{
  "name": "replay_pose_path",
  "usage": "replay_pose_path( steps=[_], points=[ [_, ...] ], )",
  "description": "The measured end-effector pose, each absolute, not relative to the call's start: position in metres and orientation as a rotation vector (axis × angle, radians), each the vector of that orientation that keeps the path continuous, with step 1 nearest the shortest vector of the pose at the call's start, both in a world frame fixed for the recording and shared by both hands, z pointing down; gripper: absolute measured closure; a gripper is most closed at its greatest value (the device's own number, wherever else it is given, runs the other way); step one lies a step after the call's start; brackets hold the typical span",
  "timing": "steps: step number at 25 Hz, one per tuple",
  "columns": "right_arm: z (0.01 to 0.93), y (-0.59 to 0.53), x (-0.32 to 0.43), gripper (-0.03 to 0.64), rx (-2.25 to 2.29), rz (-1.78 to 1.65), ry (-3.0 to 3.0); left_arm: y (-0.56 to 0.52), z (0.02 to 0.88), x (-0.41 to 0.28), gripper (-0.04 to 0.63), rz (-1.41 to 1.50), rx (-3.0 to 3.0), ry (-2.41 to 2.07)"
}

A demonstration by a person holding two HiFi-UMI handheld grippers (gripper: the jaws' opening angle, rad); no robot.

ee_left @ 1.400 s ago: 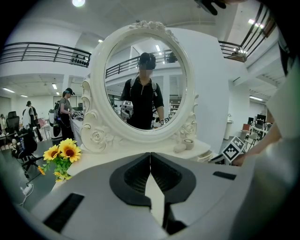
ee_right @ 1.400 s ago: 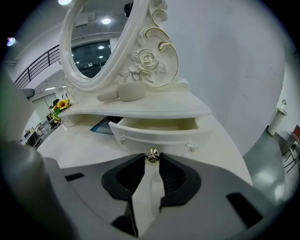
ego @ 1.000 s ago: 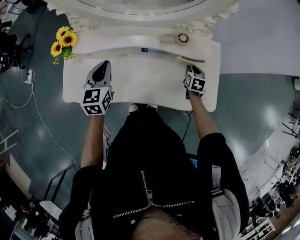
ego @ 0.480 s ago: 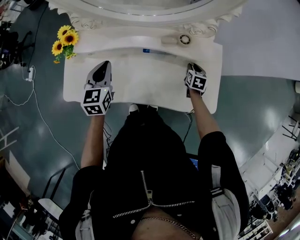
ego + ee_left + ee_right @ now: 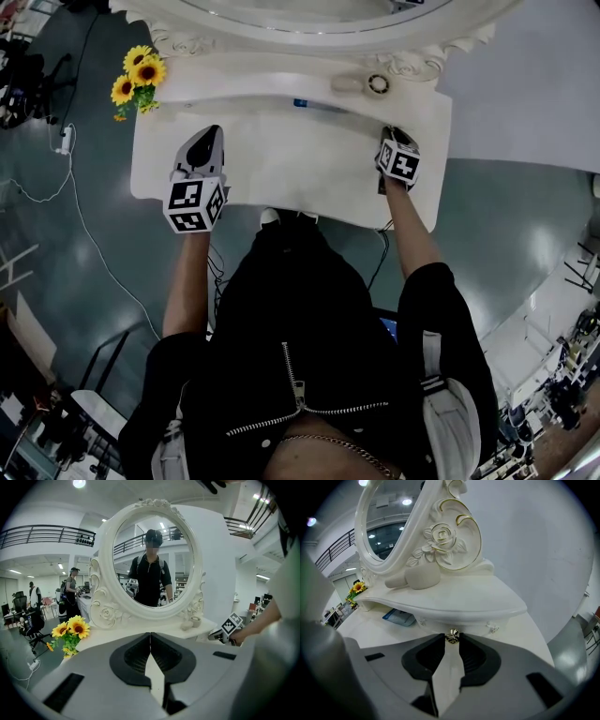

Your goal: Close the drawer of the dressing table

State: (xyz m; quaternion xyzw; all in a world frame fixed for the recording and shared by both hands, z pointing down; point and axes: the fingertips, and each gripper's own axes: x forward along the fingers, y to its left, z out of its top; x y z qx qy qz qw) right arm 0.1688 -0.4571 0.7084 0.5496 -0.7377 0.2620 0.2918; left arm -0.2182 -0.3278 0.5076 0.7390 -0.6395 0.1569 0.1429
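On the left, near the sunflowers (image 5: 139, 80), the left gripper (image 5: 150, 634) is hovering over the desk (image 5: 281, 173) with its jaws pressed together and nothing between them; it is playing no part here and is best kept clear. On the right, the right gripper (image 5: 451, 641) is pinching the small metal knob (image 5: 451, 636) of the drawer (image 5: 457, 623), which is sitting under the curved shelf, seemingly almost home. The push is likely going best straight along the drawer's run, slow and level, so nothing is jamming askew
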Motion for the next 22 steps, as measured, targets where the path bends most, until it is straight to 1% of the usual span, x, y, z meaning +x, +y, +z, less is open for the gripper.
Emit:
replay_pose_path(
  steps=[13,19,22],
  points=[
    [0.707,-0.461,0.169,0.507,1.473,0.728,-1.994,-0.324,0.508,-0.221,0.574,0.447,2.131,-1.843],
    [0.702,-0.448,0.171,0.495,1.448,0.675,-1.980,-0.324,0.505,-0.218,0.574,0.422,2.159,-1.832],
    [0.697,-0.438,0.171,0.502,1.455,0.677,-1.983,-0.324,0.502,-0.217,0.574,0.408,2.180,-1.821]
  ],
)
